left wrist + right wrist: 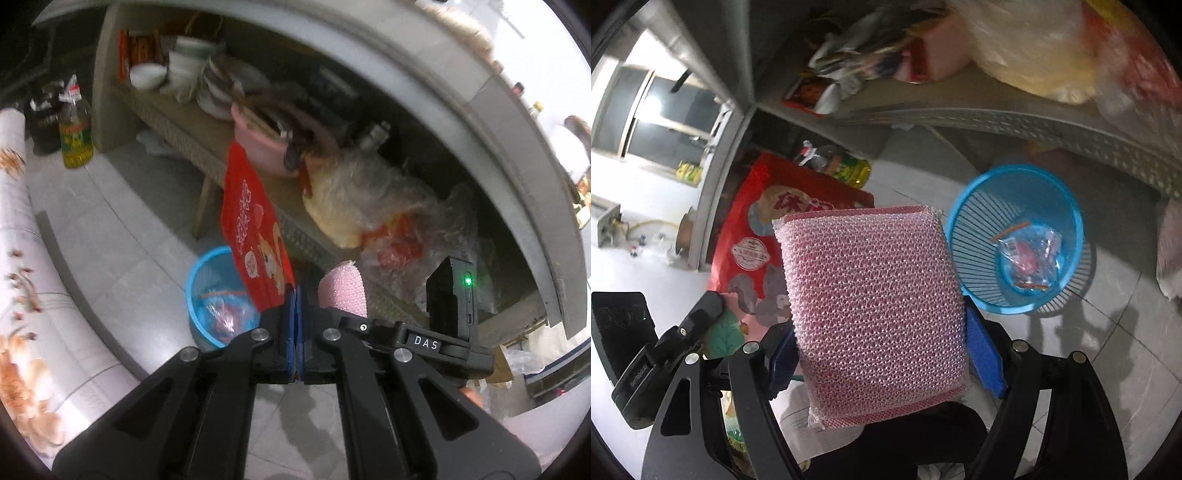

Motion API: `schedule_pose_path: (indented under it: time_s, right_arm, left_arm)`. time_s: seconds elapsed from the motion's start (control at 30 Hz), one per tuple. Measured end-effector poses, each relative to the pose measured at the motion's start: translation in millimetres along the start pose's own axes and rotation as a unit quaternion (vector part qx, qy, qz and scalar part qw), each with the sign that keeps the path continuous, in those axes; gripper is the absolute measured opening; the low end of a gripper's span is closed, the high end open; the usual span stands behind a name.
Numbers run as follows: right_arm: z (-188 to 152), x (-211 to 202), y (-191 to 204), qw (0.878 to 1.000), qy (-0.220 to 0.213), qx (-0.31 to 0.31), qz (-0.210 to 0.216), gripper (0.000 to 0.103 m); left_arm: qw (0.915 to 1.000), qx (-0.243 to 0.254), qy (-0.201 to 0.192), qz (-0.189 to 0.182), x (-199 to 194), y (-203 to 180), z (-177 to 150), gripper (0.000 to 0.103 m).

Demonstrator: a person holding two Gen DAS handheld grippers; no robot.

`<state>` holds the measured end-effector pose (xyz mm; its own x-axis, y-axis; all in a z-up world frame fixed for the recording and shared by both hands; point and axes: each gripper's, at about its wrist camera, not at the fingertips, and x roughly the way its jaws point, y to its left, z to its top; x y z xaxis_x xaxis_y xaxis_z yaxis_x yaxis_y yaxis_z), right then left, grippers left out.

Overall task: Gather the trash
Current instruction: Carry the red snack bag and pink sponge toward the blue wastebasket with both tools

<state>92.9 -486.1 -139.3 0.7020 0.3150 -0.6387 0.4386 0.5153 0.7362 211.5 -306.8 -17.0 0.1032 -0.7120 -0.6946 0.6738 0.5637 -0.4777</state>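
My left gripper (294,295) is shut on a flat red snack bag (255,229) with cartoon print, held above the floor beside a blue mesh bin (210,295). The bag also shows in the right wrist view (753,229). My right gripper (882,354) is shut on a pink mesh scouring pad in clear wrap (875,310); the pad's end shows in the left wrist view (343,288). The blue bin (1015,236) sits on the floor to the right of the pad and holds a crumpled clear wrapper (1030,254).
A low wicker shelf (177,125) under a grey counter (443,110) holds bowls (147,74), a pink tub (258,144) and plastic bags (369,199). An oil bottle (75,136) stands on the tiled floor (122,240). A floral cloth (22,295) lies left.
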Motion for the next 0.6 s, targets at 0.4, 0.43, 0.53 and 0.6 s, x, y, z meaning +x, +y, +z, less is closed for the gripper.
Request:
schedule_pose_path:
  time_s: [0.4, 0.43, 0.53, 0.6]
  right_arm:
    - [16, 63, -80, 0.994, 0.012, 0.106, -0.012, 0.077]
    - [20, 71, -82, 0.994, 0.013, 0.110, -0.016, 0.077]
    - [32, 91, -91, 0.993, 0.007, 0.121, -0.012, 0.078]
    - [40, 102, -96, 0.992, -0.007, 0.123, -0.019, 0.084]
  left_arm:
    - [0.9952, -0.028, 0.089, 0.029, 89, 20, 16, 0.000]
    - [0.9948, -0.026, 0.092, 0.033, 96, 20, 19, 0.000]
    - [0.9934, -0.018, 0.104, 0.046, 117, 20, 26, 0.000]
    - [0.9910, -0.006, 0.116, 0.066, 135, 21, 31, 0.000]
